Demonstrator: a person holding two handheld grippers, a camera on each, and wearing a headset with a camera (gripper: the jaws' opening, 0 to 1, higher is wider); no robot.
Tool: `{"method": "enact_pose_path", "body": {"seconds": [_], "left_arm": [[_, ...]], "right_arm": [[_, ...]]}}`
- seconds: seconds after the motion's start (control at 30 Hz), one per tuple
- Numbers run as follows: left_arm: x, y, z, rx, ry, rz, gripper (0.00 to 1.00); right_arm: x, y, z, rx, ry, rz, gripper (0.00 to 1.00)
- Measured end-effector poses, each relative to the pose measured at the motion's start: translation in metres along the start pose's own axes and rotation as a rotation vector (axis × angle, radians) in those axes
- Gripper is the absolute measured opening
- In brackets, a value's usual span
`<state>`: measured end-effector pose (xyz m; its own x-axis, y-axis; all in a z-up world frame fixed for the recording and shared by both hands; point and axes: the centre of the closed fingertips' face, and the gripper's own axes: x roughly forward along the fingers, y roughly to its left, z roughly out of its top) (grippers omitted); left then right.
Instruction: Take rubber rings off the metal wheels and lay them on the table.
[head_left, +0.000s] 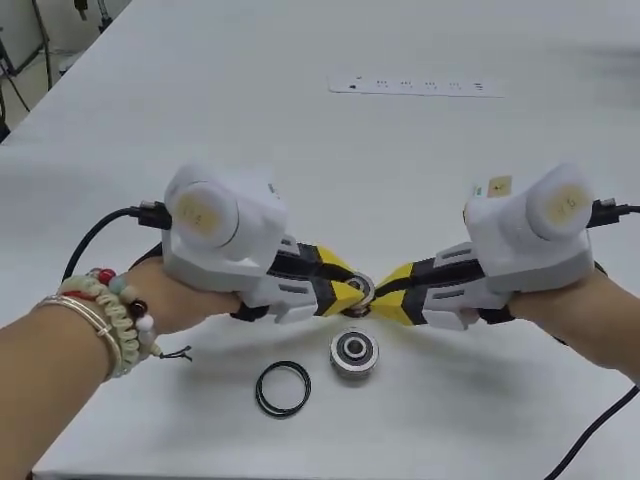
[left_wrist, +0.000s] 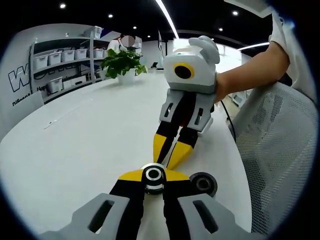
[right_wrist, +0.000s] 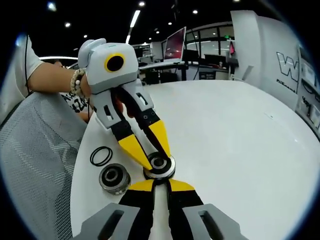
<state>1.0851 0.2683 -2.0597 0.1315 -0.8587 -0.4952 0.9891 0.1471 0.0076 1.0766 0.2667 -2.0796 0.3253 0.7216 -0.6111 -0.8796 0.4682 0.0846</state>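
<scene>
My white table (head_left: 300, 100) stretches far ahead of me, with a power strip (head_left: 415, 87) lying toward its far edge. Beyond the table stand shelves (left_wrist: 60, 65) of white bins and a potted plant (left_wrist: 122, 62). A grey mesh chair (left_wrist: 280, 145) sits beside the table's edge. Strip lights (left_wrist: 167, 17) and small spotlights glow on the dark ceiling, and a monitor (right_wrist: 175, 45) stands on a distant desk.

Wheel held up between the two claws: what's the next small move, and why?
Probably draw the right claw away to peel the dark band off the wheel while the left claw holds it. Both claws are closed on that wheel above the table, the right one at its rim; loose rings and a second wheel already lie below.
</scene>
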Motion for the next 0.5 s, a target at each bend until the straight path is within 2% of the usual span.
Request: {"method": "enact_pose_path", "body": {"seconds": [0.3,0.47,0.5], "left_arm": [[-0.0004,0.0006,-0.0005,0.001,-0.002,0.002,0.08],[-0.0003,0.001,-0.0008,0.005,0.001,0.006,0.08],[-0.0002,0.0011,-0.0008,0.004,0.002,0.009,0.08]], "right_arm": [[-0.0014,0.0012,-0.0003,-0.004,0.014,-0.014,0.0],[-0.003,-0.0019,-0.0007,0.094,0.012,-0.022,0.0],[-0.0029,-0.0021,-0.0005,0.094,0.01,-0.023,0.0]]}}
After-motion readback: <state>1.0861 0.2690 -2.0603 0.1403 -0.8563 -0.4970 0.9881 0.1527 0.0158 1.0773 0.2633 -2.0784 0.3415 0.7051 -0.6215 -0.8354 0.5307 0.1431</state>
